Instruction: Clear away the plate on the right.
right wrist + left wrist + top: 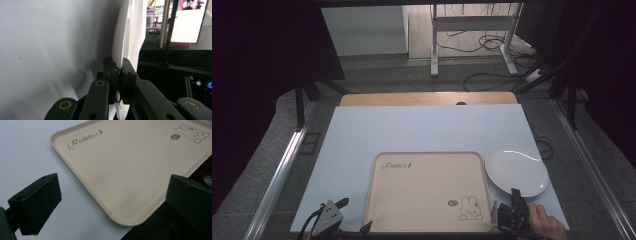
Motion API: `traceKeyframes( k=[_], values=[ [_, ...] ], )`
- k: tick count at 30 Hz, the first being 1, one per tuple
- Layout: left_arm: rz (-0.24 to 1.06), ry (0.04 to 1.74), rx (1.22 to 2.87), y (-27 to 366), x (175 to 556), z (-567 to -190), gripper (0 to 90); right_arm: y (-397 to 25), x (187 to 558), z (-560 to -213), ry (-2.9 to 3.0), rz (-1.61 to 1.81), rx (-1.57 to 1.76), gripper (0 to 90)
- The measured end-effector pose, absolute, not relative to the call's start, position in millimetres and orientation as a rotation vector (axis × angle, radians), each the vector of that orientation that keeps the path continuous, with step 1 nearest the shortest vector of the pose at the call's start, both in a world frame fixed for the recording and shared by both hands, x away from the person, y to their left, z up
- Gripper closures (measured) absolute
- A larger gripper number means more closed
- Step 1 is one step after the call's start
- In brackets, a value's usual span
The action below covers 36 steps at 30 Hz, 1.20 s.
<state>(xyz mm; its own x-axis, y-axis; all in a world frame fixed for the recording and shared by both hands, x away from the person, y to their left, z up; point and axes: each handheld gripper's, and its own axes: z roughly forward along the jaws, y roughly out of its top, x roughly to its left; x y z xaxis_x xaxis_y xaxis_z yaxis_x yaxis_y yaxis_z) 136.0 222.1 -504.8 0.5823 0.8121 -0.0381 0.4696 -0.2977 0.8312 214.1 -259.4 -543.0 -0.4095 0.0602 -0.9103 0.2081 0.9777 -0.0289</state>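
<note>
At the tabletop's [412, 130] near right corner, the right tool [515, 199] pinches the near rim of the white plate [515, 169], which lies flat beside the beige tray [427, 192]. The left tool [352, 216] hovers with jaws spread at the tray's near left corner.

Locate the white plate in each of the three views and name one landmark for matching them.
High view: white plate lies right of the beige tray, near rim in the right gripper.
Left gripper view: no plate; tray ahead.
Right gripper view: plate edge-on, centre, rim pinched between the jaws.
Shared landmark: the pale blue tabletop.
</note>
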Motion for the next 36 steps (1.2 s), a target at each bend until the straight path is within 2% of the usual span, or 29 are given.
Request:
traceKeyframes(
  k=[36],
  values=[
    [0.508,1.030,1.947,223,137,-506,0.0,-237,199,-528,1.943,-0.050,0.072,85.1]
  ],
)
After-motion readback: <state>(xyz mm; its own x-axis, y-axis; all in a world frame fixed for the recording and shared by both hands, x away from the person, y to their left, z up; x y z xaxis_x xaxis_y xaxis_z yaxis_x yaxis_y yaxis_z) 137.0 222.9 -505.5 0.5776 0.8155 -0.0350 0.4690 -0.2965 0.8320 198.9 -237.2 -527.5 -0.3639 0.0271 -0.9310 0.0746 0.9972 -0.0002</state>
